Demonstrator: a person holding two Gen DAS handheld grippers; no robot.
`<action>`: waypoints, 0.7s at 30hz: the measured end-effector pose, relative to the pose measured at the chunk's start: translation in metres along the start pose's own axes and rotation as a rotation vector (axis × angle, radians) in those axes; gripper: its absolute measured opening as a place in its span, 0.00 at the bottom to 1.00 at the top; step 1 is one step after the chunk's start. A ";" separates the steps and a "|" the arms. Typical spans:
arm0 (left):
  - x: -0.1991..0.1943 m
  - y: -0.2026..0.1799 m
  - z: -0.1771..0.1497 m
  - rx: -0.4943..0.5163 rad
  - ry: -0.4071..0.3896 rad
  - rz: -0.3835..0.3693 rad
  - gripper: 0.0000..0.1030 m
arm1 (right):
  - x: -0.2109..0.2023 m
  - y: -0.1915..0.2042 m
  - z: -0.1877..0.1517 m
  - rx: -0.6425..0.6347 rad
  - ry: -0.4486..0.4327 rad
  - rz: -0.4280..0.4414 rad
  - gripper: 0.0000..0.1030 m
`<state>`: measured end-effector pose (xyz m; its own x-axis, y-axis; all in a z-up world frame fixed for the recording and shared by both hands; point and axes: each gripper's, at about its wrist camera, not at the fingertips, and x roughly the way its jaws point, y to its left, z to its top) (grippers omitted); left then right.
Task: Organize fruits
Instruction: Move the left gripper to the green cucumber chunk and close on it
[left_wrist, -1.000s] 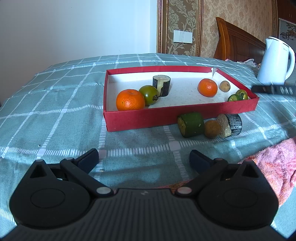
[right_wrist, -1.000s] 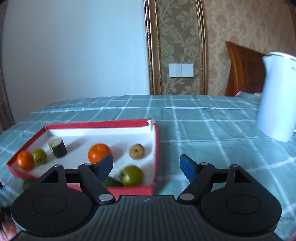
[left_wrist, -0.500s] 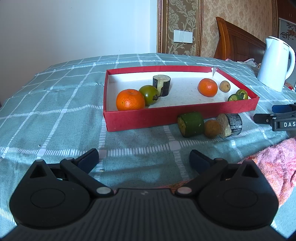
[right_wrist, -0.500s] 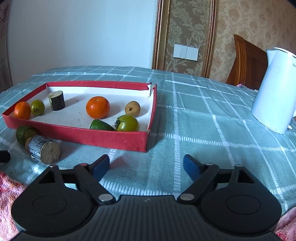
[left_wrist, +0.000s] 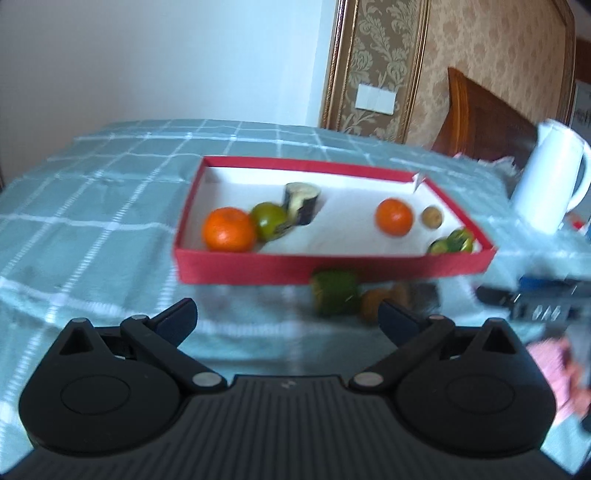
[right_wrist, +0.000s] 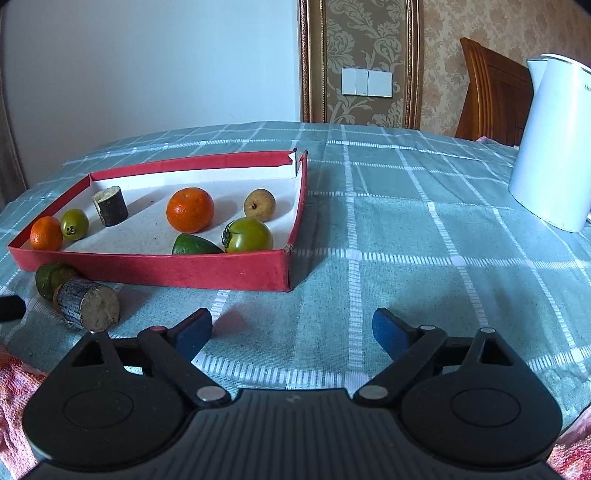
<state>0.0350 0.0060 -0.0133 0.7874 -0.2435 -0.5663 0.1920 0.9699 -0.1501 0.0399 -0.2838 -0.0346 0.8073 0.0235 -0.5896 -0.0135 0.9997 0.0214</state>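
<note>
A red tray (left_wrist: 332, 266) (right_wrist: 184, 271) on the checked cloth holds two oranges (left_wrist: 229, 229) (right_wrist: 190, 209), green tomatoes (right_wrist: 248, 235), a dark cylinder piece (right_wrist: 110, 206), a small brown fruit (right_wrist: 259, 205) and a green piece (right_wrist: 194, 245). In front of the tray lie a green cylinder (left_wrist: 335, 293), a brown fruit (left_wrist: 373, 304) and a dark cut cylinder (right_wrist: 86, 303). My left gripper (left_wrist: 286, 319) is open and empty, short of these. My right gripper (right_wrist: 291, 330) is open and empty, right of the dark cylinder.
A white kettle (right_wrist: 554, 147) (left_wrist: 546, 184) stands at the right. A pink towel (right_wrist: 14, 398) (left_wrist: 554, 369) lies at the near edge. The right gripper's tip shows in the left wrist view (left_wrist: 535, 295). A wooden headboard (right_wrist: 491, 88) is behind.
The left gripper has risen and moved toward the fruits in front of the tray; its view is blurred. The right gripper has moved a little closer to the tray. Both stay open.
</note>
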 end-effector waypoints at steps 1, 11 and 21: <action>0.002 -0.001 0.003 -0.021 0.007 -0.009 1.00 | 0.000 0.000 0.000 0.001 0.000 0.000 0.92; 0.028 0.001 0.015 -0.189 0.076 0.000 0.90 | 0.000 -0.001 0.000 0.002 0.001 -0.002 0.93; 0.040 -0.007 0.023 -0.189 0.077 0.047 0.83 | 0.000 0.000 0.000 0.002 0.001 -0.002 0.93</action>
<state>0.0782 -0.0102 -0.0162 0.7443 -0.2054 -0.6355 0.0373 0.9628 -0.2676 0.0402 -0.2842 -0.0345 0.8065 0.0212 -0.5908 -0.0104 0.9997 0.0217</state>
